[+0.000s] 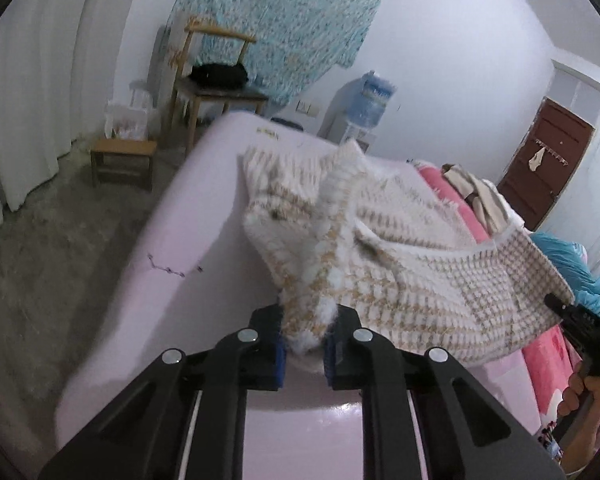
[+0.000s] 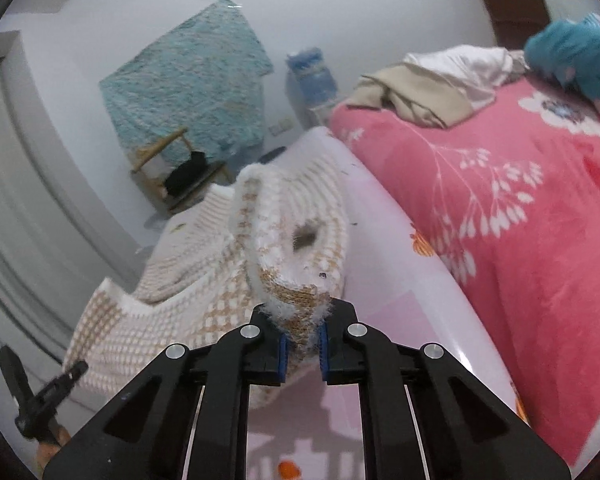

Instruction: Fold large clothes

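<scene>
A fluffy white and tan knitted sweater (image 1: 384,240) hangs lifted above the pale pink bed sheet (image 1: 204,216). My left gripper (image 1: 304,336) is shut on one fuzzy edge of it. My right gripper (image 2: 300,340) is shut on another edge of the sweater (image 2: 284,240), which bunches up in front of the jaws. The right gripper (image 1: 580,320) also shows at the right of the left wrist view, and the left gripper (image 2: 40,392) at the lower left of the right wrist view. The sweater spans between them.
A pink floral blanket (image 2: 500,208) covers the bed's right side, with beige and white clothes (image 2: 432,84) and a teal bundle (image 2: 576,56) on it. A wooden chair (image 1: 216,80), small stool (image 1: 124,160), water dispenser (image 1: 364,108), curtain (image 1: 32,92) and brown door (image 1: 540,160) stand around.
</scene>
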`<action>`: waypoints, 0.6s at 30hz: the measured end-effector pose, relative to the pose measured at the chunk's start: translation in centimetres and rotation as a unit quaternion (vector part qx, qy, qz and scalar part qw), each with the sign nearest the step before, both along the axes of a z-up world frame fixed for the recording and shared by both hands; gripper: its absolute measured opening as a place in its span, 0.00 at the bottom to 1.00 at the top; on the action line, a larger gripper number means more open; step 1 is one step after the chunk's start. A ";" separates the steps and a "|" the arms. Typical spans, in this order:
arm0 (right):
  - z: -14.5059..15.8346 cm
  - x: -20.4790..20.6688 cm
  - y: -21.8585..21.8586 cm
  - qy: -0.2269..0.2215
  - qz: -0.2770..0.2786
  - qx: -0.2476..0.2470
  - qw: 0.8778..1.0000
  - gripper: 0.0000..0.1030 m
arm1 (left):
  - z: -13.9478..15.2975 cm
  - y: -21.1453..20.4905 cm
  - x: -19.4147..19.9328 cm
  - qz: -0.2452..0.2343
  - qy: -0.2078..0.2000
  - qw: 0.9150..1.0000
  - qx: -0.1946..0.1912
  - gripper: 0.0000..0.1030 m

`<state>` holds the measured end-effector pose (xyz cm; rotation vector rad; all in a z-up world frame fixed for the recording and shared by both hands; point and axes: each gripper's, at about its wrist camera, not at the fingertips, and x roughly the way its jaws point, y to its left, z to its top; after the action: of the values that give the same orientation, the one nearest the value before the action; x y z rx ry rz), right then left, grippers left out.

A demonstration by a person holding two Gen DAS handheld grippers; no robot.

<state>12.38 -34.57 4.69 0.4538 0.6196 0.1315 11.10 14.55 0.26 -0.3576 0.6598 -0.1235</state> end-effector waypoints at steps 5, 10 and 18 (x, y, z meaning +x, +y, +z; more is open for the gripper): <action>-0.6 -4.0 -0.9 0.022 0.018 0.020 0.999 0.10 | 0.4 1.9 -2.9 -0.034 0.032 0.999 -0.009 0.13; -5.7 -5.4 -1.9 0.122 0.021 0.036 0.992 0.22 | -3.7 3.1 -4.9 -0.043 0.118 0.992 -0.024 0.19; -4.3 -7.7 -6.8 0.128 -0.081 -0.011 0.988 0.50 | -4.4 7.3 -6.2 0.021 0.142 0.989 -0.026 0.40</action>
<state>4.73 -41.35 0.35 0.5016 0.8325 -0.0893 4.93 21.81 -4.17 -0.4434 0.9311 -0.0493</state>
